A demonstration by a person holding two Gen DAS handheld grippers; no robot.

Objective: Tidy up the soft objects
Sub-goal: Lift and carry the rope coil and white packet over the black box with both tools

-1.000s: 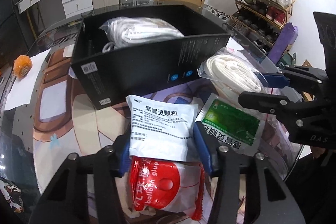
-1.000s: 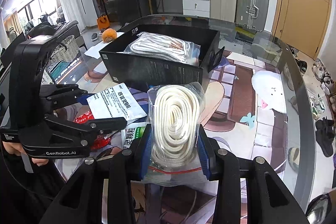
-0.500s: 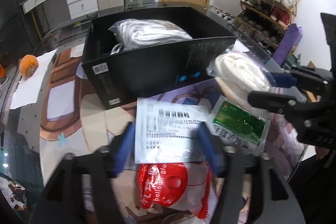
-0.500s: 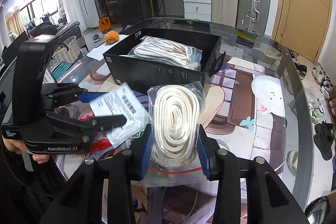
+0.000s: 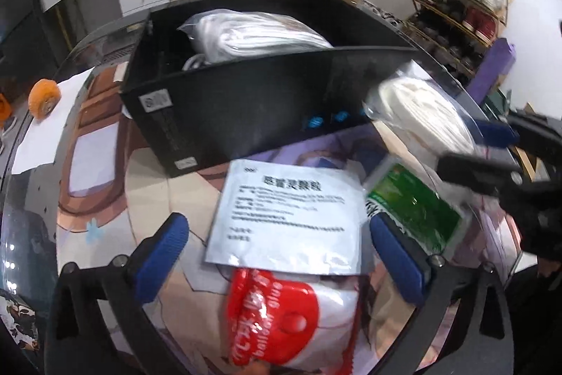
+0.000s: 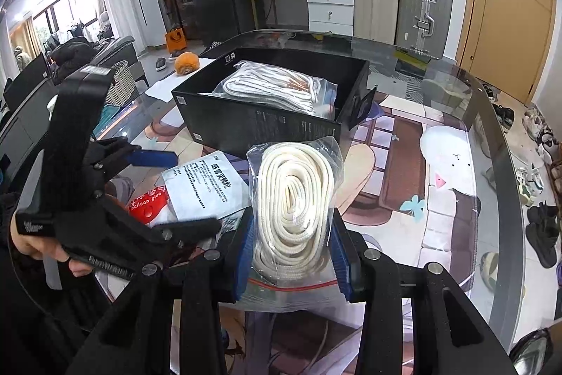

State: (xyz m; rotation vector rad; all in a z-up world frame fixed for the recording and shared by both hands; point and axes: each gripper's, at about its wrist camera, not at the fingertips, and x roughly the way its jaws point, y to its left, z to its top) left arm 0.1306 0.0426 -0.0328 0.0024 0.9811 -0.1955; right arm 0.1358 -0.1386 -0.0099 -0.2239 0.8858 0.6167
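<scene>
A glass worktop [image 6: 453, 86] is carrying everything, with a cartoon picture showing through it. A black box [image 5: 246, 101] is sitting on it toward the far side, open at the top, and a bag of white rope [image 5: 256, 36] is lying inside, its coils running roughly along the box's length. Nearer, the right tongs [image 6: 293, 246] are gripping a second bag of rope [image 6: 293, 195] by its lower end, the blue pads pressing in on both sides; the oval coil is standing with its long axis pointing away from the camera toward the near wall of the box, its far end close to that wall and below the rim as seen from the right wrist. The left tongs [image 5: 281, 248] are spread wide, holding nothing, their blue fingers [image 5: 165, 252] standing either side of a white sachet [image 5: 288, 217] lying flat on the worktop, its printed lines running crosswise between the fingers. The sachet's near edge is overlapping a red and white packet [image 5: 281, 315], whose lettering is running lengthwise toward the camera. A green sachet [image 5: 414, 209] is lying tilted just beside the white one, on the right, partly under the bagged rope.
</scene>
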